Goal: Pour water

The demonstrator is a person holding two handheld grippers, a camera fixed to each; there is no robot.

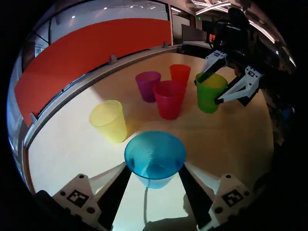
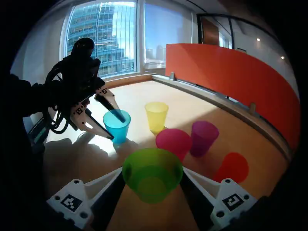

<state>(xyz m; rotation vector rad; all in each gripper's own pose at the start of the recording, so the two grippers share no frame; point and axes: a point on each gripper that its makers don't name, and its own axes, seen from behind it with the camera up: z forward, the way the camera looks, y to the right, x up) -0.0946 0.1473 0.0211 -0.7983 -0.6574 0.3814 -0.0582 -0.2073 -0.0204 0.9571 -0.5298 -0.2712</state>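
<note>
Wood table [image 1: 231, 134], 4 spare cups [image 1: 169, 98] mid-table. Left gripper [image 1: 155, 166] clamps blue cup [image 1: 155, 154], near; right gripper [image 2: 153, 172] clamps green cup [image 2: 152, 183], far right. Risk: thin walls flex on tilt, cup slips, spill.

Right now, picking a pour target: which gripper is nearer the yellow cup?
Left. The left gripper, on the blue cup, sits beside the yellow cup; the right gripper, on the green cup, is farther off.

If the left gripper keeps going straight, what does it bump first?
Probably the pink-red cup, straight ahead of the blue cup in the left gripper; the yellow cup sits off to the side. Depth is hard to judge.
</note>
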